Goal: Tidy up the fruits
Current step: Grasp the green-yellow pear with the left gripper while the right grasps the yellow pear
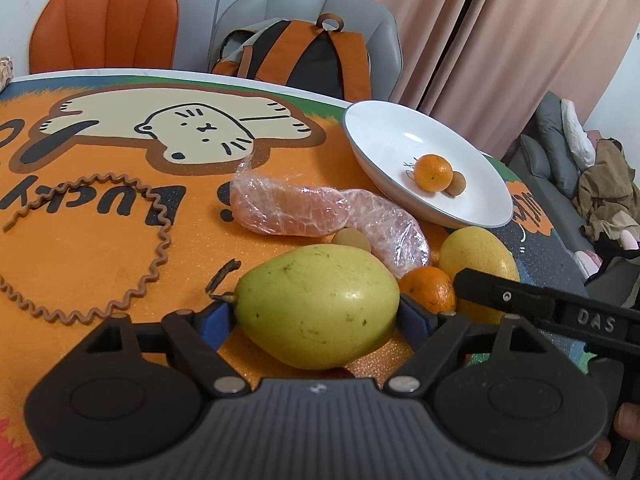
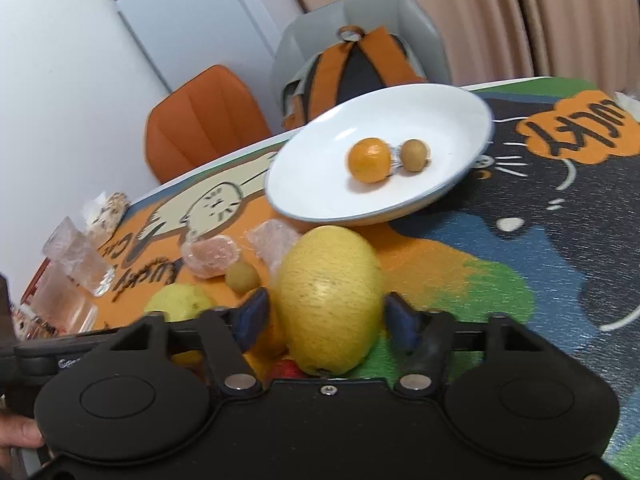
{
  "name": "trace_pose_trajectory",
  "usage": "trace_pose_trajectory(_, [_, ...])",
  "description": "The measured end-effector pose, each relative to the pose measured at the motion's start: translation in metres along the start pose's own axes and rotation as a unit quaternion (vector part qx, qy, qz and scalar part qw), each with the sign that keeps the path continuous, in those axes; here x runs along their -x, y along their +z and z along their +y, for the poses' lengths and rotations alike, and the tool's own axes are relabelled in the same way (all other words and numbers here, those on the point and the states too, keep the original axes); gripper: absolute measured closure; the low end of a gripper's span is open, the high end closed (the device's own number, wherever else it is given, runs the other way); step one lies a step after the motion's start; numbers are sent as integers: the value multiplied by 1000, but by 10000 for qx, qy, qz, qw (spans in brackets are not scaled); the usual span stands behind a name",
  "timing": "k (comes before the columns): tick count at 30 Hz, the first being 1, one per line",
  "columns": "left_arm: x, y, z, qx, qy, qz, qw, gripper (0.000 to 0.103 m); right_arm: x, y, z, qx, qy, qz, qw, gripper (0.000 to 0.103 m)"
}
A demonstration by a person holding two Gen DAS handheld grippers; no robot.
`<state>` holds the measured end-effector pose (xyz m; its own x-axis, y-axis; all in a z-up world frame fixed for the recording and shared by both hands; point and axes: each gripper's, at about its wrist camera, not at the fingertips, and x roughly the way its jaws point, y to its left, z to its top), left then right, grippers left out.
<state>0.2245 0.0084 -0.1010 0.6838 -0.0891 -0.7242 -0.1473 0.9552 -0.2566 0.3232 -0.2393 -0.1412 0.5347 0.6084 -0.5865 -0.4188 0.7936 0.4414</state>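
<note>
A big green pear [image 1: 316, 304] lies on the cartoon mat between the blue pads of my left gripper [image 1: 316, 314], which press on both of its ends. A yellow oval fruit [image 2: 330, 300] stands between the pads of my right gripper [image 2: 326, 308], which meet its sides; that gripper's black finger [image 1: 520, 300] crosses the fruit [image 1: 480, 256]. The white plate [image 2: 320, 184] behind holds a mandarin [image 2: 369, 159] and a small brown fruit [image 2: 414, 154]. Another mandarin [image 1: 430, 288], a small round yellowish fruit [image 1: 352, 238] and film-wrapped citrus pieces [image 1: 288, 210] lie on the mat.
A wavy brown ring [image 1: 160, 240] lies at the left of the mat. Clear glasses [image 2: 76, 256] and wrapped snacks stand at the table's left edge. Something red [image 2: 286, 370] shows under the right gripper. An orange chair [image 1: 104, 20] and a grey chair with a backpack [image 1: 304, 56] stand behind.
</note>
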Motion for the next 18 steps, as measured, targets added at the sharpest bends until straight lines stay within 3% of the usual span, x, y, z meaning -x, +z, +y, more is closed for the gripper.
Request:
trace_pose_trajectory(10, [15, -3, 6, 88, 56, -123, 9999, 21, 5, -5, 4, 36, -88, -1, 10000, 46])
trace_pose_trajectory(18, [24, 1, 5, 44, 60, -240, 9997, 21, 21, -3, 2, -12, -150, -253, 9996, 46])
